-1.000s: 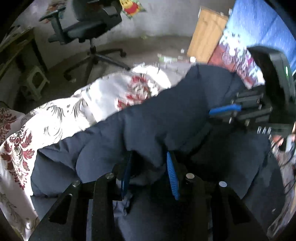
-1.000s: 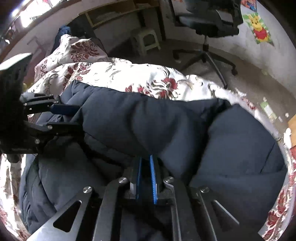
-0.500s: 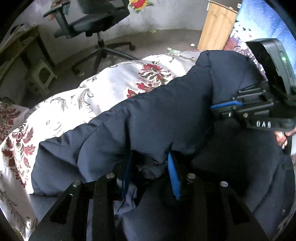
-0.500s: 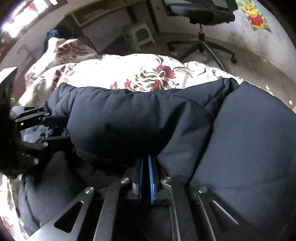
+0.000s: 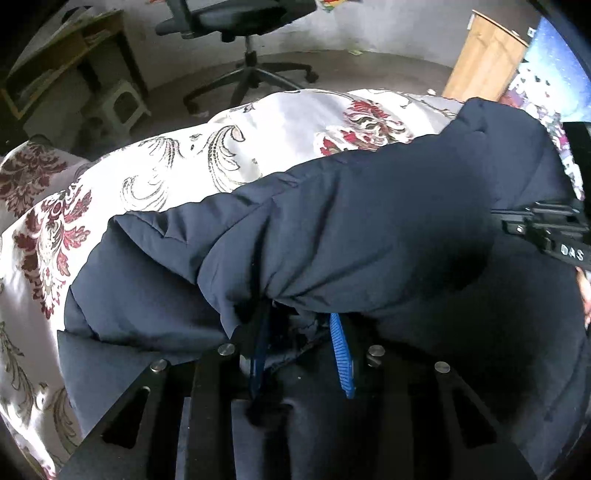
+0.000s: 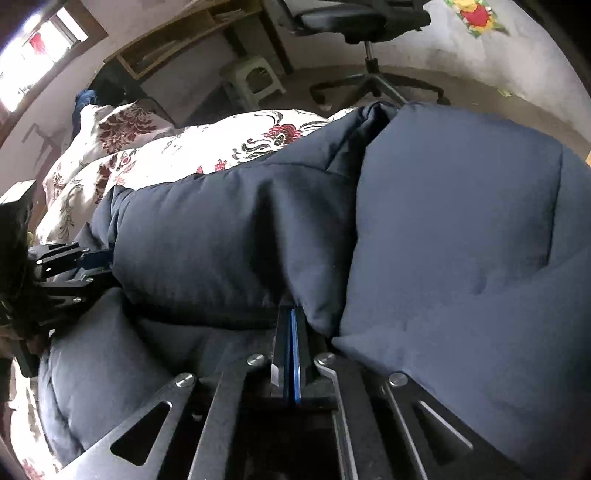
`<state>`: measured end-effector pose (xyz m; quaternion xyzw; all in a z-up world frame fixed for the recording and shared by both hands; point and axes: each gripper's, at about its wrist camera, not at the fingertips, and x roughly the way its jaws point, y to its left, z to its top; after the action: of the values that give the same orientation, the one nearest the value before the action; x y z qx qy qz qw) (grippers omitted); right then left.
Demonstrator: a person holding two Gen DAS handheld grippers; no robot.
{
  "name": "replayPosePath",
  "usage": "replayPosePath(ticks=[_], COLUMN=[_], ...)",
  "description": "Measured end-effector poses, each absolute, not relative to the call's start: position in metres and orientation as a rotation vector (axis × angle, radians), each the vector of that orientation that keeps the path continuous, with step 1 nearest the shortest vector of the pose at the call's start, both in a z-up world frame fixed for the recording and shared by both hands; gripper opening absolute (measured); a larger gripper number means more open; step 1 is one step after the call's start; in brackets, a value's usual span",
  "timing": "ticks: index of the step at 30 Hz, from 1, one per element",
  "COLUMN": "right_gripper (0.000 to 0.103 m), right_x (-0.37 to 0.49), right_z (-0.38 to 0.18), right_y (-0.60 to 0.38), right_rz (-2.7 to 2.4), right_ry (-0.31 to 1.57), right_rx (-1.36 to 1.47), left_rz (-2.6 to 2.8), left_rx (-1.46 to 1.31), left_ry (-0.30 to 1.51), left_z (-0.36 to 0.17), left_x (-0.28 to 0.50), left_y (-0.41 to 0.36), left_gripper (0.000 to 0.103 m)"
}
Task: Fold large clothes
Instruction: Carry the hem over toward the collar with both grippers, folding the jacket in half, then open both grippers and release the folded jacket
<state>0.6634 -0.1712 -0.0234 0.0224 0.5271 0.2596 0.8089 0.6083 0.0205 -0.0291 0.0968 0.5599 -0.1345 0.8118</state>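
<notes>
your left tongs (image 5: 301, 332) have just been closing and pinch a bunched fold of the navy padded jacket (image 5: 369, 236); your right tongs (image 6: 291, 332) are clamped on its edge. it lies on the floral bedspread (image 5: 177, 162), office chair (image 5: 243, 44) beyond.

**A plain grey room past the bed**

A black office chair (image 5: 236, 22) stands on the bare grey floor (image 5: 369, 70) at the frame's top. A pale plastic stool (image 6: 253, 79) sits by a wooden desk (image 5: 62, 62), upper left. A wooden cabinet (image 5: 484, 62) stands upper right. Daylight glares through a window (image 6: 40, 48); a cartoon sticker (image 6: 476, 14) marks the wall.
</notes>
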Motion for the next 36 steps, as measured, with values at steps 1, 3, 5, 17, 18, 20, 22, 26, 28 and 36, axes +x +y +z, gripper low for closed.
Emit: replayPosePath(ticks=[1, 3, 5, 17, 18, 20, 22, 26, 28, 36], right_gripper=[0.0, 0.0, 0.003, 0.055, 0.057, 0.064, 0.069, 0.083, 0.088, 0.103], right_x=[0.662, 0.656, 0.649, 0.592, 0.588, 0.575, 0.563, 0.535, 0.52, 0.45], right_z=[-0.022, -0.018, -0.012, 0.044, 0.048, 0.059, 0.069, 0.093, 0.105, 0.146], right_y=[-0.171, -0.173, -0.175, -0.205, -0.207, -0.212, -0.211, -0.213, -0.215, -0.224], right_rz=[0.547, 0.535, 0.535, 0.407, 0.398, 0.377, 0.364, 0.362, 0.36, 0.375], right_ry=[1.118, 1.093, 1.065, 0.848, 0.837, 0.81, 0.781, 0.724, 0.694, 0.61], right_rx=[0.045, 0.056, 0.069, 0.108, 0.107, 0.1, 0.089, 0.075, 0.077, 0.061], left_rz=[-0.281, -0.287, -0.29, -0.21, -0.194, -0.181, -0.167, -0.118, -0.098, -0.043], left_rx=[0.221, 0.218, 0.194, 0.036, 0.013, -0.02, -0.034, -0.015, -0.01, 0.042], left_ry=[1.177, 1.143, 1.118, 0.92, 0.9, 0.875, 0.857, 0.81, 0.779, 0.664], left_z=[-0.026, -0.021, -0.014, 0.056, 0.064, 0.077, 0.089, 0.119, 0.133, 0.174], left_x=[0.605, 0.598, 0.588, 0.523, 0.514, 0.504, 0.495, 0.471, 0.457, 0.392], left_y=[0.019, 0.021, 0.025, 0.04, 0.043, 0.044, 0.042, 0.038, 0.037, 0.036], left_gripper=[0.03, 0.03, 0.03, 0.046, 0.056, 0.062, 0.066, 0.074, 0.075, 0.09])
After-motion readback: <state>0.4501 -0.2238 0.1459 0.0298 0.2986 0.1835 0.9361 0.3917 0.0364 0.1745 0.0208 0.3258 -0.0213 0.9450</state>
